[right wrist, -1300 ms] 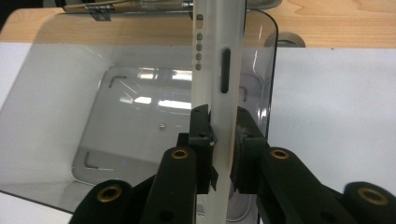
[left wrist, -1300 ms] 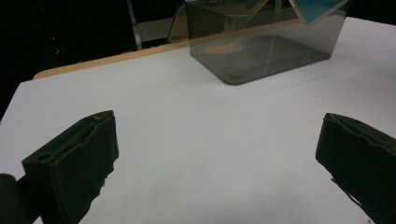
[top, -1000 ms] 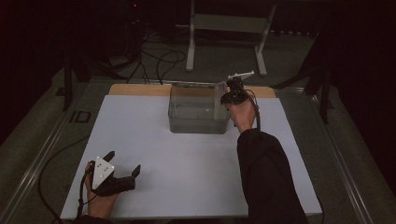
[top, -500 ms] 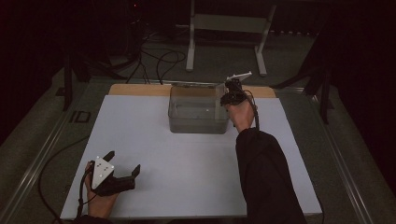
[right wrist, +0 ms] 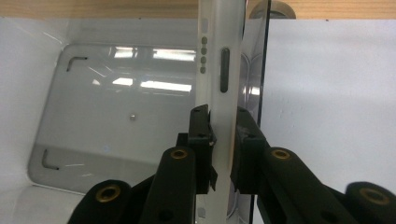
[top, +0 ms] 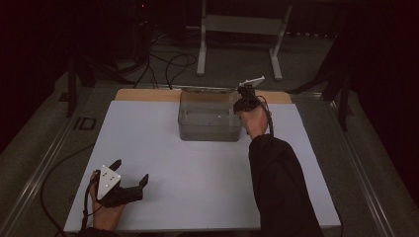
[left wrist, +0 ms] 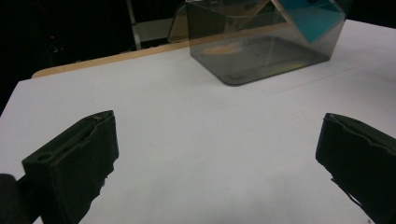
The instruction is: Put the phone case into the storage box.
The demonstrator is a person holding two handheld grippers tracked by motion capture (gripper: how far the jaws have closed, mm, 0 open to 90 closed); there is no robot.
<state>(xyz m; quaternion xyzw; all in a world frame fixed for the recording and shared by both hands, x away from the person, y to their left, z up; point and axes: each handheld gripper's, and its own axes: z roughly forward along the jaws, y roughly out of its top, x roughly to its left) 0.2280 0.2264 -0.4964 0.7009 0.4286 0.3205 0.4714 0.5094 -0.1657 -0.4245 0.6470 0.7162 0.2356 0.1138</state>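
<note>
Gripping a white phone edge-on, long axis toward twelve o'clock, the right tongs hold it above the clear bin's three o'clock wall; left tongs gape empty at the desk's seven o'clock.

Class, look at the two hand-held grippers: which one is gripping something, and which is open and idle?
The right hand-held gripper is shut on the flat white panel over the clear box. The left hand-held gripper rests open on the white table.
</note>
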